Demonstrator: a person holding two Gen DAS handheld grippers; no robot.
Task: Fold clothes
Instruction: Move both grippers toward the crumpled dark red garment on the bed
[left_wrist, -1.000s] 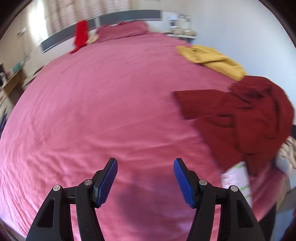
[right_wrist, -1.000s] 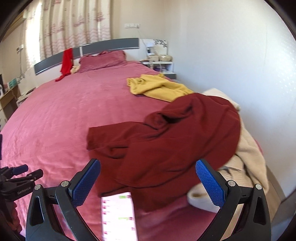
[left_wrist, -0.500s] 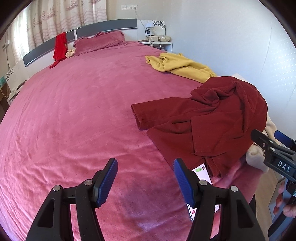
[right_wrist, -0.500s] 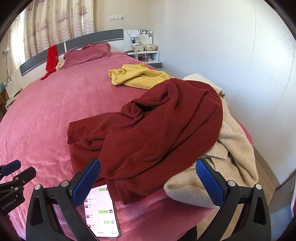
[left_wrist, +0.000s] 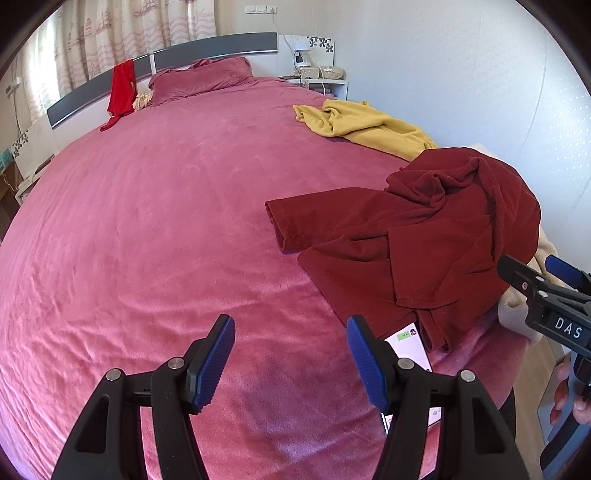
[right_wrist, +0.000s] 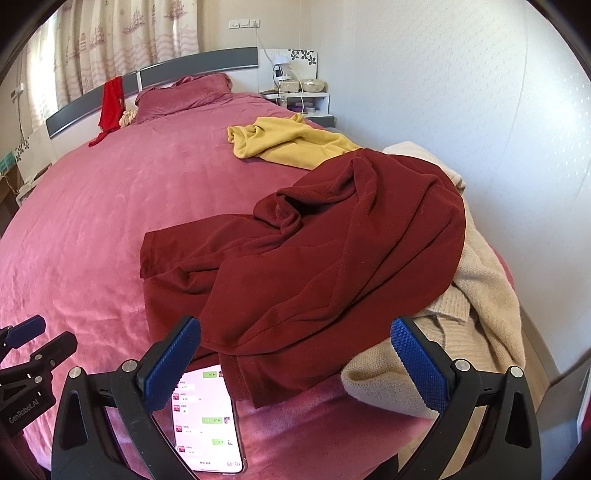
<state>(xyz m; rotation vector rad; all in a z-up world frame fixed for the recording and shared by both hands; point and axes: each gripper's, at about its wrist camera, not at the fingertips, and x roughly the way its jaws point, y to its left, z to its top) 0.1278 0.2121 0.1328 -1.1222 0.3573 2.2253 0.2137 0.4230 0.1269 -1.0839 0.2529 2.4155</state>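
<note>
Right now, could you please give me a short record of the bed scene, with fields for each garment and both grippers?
surface: pink bedspread
nearest garment: dark red sweater, crumpled, unfolded
under it: beige knit sweater
further back: yellow garment
on headboard: red cloth
phone: screen lit, edge under the red hem
left gripper: open, empty
right gripper: open, empty

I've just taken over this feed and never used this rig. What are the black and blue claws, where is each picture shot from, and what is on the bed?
Each claw is a hand-held two-finger gripper with a camera looking along its fingers. One picture is from the left gripper, the other from the right gripper. Both are open and hold nothing. On the pink bed lie a crumpled dark red garment, partly over a beige knit, a yellow garment farther back, and a lit phone at the near edge.
</note>
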